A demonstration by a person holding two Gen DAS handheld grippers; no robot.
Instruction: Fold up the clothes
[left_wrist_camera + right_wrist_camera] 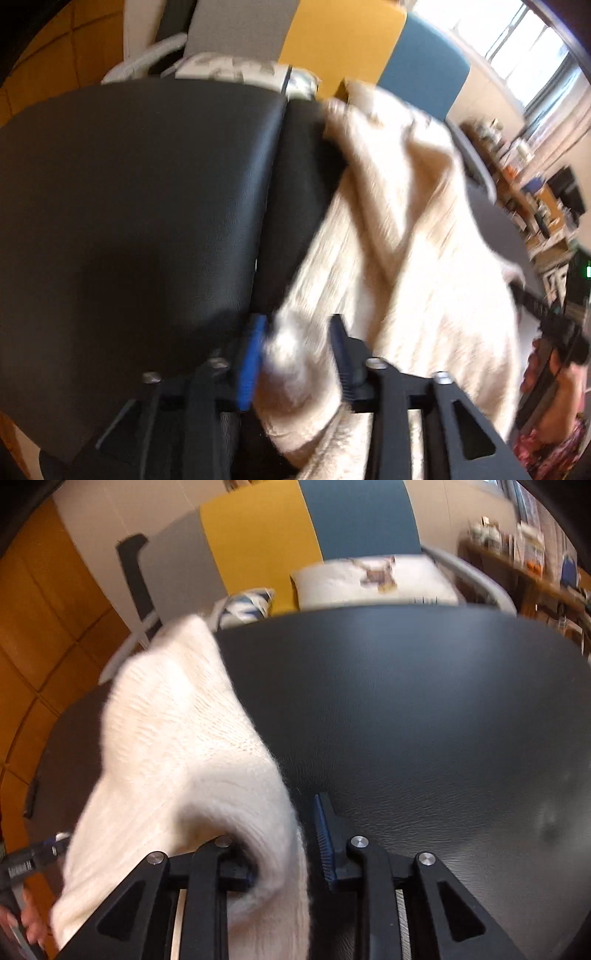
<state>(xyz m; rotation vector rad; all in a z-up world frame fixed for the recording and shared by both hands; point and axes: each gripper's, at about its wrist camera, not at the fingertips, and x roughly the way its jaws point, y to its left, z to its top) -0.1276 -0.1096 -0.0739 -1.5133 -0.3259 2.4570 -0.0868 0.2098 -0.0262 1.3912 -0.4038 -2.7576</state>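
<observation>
Your left gripper [295, 354] tilts steeply down over the black table [129, 206], jaws parted, a fold of the cream sweater [399, 236] loose between them; your right gripper [288, 842] slants down likewise, jaws apart, the sweater draped over its left finger. The sweater lies on the table; blur hides whether any pad presses it.

Both wrist views look steeply down, close; sharing black table [129, 203].
</observation>
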